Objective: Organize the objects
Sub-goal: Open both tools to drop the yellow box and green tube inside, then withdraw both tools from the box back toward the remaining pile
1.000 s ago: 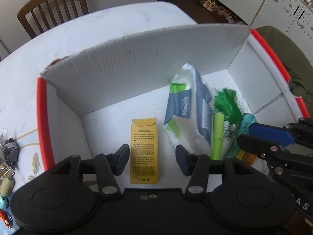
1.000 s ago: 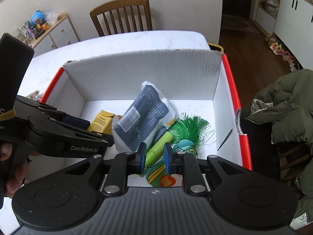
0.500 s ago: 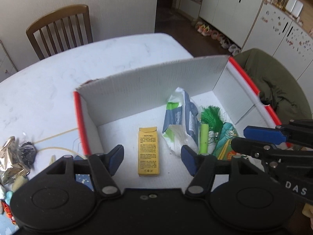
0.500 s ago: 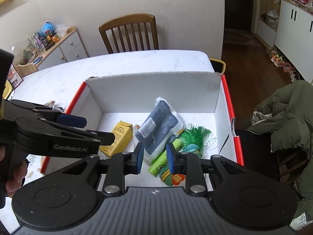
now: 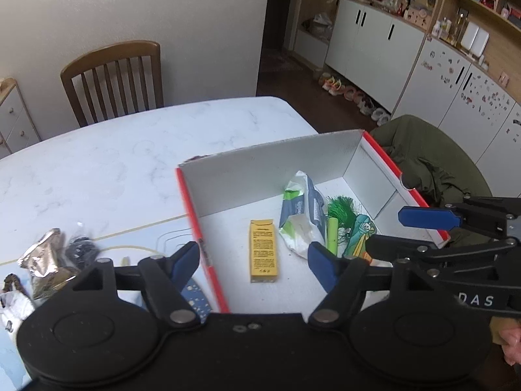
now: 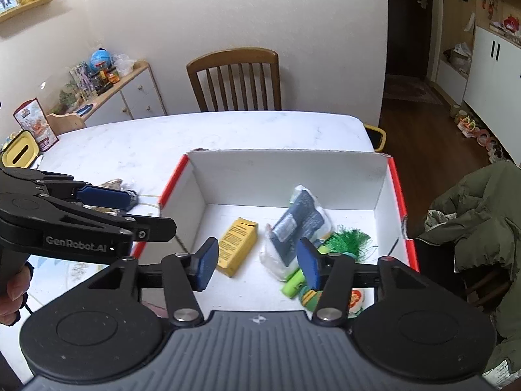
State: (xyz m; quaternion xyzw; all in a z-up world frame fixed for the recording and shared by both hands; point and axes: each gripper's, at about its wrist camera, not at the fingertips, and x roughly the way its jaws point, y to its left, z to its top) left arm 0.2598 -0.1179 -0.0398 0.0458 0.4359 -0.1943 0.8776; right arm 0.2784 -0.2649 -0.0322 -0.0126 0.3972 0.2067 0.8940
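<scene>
Cardboard box (image 6: 358,179), white inside with red edges, sat on the white marble-look table (image 5: 114,156). My left gripper (image 5: 254,262) and right gripper (image 6: 257,265) both hung above its near side, jaws apart and holding nothing. In the box lay a flat yellow carton (image 6: 237,241), a blue-and-white soft pouch (image 6: 298,221), a lime-green tube (image 5: 332,233) and a green tassel (image 6: 350,239). Crumpled foil packets (image 5: 45,260) lay on the table left of the box
</scene>
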